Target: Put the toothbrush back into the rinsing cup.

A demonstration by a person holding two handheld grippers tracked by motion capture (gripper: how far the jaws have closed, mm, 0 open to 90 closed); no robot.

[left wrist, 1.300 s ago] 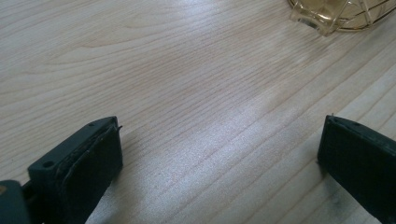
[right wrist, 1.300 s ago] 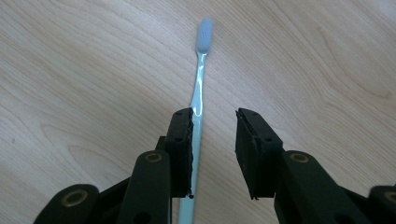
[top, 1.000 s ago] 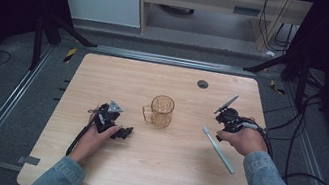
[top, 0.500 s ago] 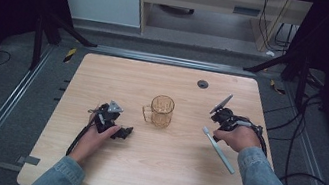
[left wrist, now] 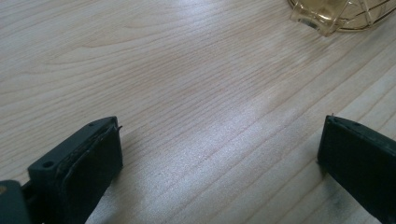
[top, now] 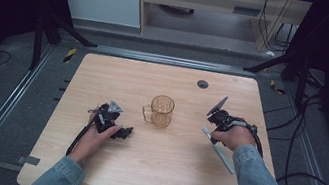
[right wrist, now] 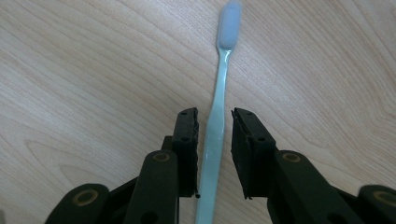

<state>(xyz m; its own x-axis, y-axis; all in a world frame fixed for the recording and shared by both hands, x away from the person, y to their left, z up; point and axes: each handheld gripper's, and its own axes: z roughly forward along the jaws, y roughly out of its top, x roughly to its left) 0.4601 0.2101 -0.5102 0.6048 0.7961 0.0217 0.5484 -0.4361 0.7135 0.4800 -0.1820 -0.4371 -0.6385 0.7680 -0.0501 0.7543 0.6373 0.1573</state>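
Straddling a pale toothbrush (right wrist: 219,112) flat on the counter (top: 164,173), the right claw (right wrist: 214,122) is parted, not yet clamped. Left claw (left wrist: 219,154) gapes wide — an amber glass mug (top: 161,111) stands between the 2.

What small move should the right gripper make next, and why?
Probably close the jaws. In the right gripper view the right gripper straddles the handle of the toothbrush, which lies flat on the table, with a narrow gap at each side and no grip yet. The amber mug stands upright nearby, a likely place for it, and the left gripper rests open.
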